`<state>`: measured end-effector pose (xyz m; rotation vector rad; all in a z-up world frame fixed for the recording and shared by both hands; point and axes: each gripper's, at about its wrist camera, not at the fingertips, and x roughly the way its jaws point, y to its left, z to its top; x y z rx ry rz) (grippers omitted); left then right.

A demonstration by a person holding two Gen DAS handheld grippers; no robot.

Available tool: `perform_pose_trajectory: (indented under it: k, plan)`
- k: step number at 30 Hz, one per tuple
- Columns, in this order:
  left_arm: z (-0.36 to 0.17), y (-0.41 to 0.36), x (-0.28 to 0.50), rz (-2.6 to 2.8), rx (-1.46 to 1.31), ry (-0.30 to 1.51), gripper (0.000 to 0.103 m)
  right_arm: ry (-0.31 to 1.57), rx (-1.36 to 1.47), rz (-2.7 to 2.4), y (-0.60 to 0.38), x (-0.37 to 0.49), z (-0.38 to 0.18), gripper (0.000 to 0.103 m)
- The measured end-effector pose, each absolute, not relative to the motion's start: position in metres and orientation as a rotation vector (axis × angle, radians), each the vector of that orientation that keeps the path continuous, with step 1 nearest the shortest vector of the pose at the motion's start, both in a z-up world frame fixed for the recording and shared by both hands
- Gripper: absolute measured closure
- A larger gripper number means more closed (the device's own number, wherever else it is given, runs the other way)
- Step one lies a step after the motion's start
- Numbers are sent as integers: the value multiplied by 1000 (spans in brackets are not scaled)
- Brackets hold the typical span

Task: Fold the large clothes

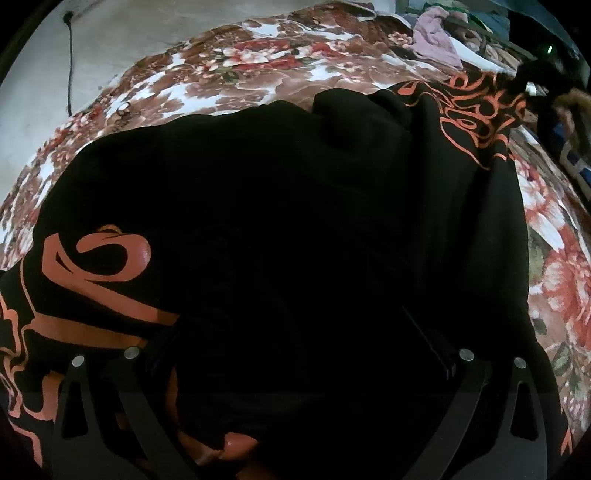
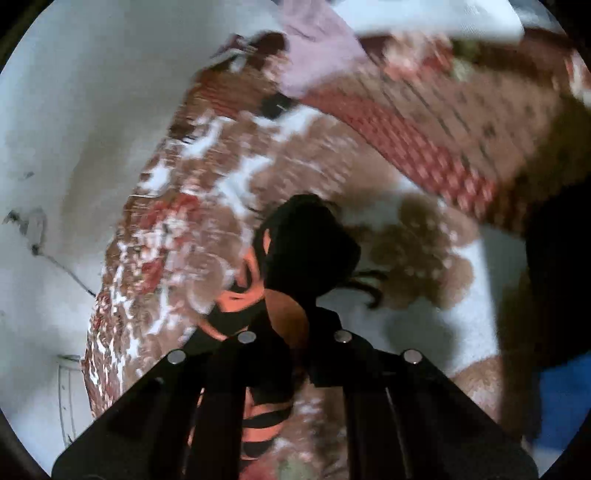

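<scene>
I'm pinching a bunched corner of the black garment (image 2: 306, 251) in my right gripper (image 2: 295, 332), jaws clamped on it, above the floral blanket (image 2: 207, 206). My left gripper (image 1: 295, 332) is sitting over the garment's dark body; I can't tell its spread. A pink cloth (image 2: 317, 48) is lying beyond.

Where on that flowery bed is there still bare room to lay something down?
The free patch is the flowered blanket beyond the black garment, up to the pale wall. A narrower strip runs along the garment's right edge. The far right corner is crowded with a pink cloth and other heaped clothes.
</scene>
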<state>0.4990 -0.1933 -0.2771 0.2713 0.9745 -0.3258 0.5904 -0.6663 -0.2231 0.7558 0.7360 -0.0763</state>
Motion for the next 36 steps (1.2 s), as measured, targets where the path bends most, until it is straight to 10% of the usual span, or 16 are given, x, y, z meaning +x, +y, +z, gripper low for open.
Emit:
perform_pose_trajectory:
  k: [14,36]
  plan:
    - [-189,-129,486,-296,34,888,5,524,218,81,-448,537,-67,93]
    - [-201,74,400,11,-39,831,5,583,54,536,-108,478,-83,94]
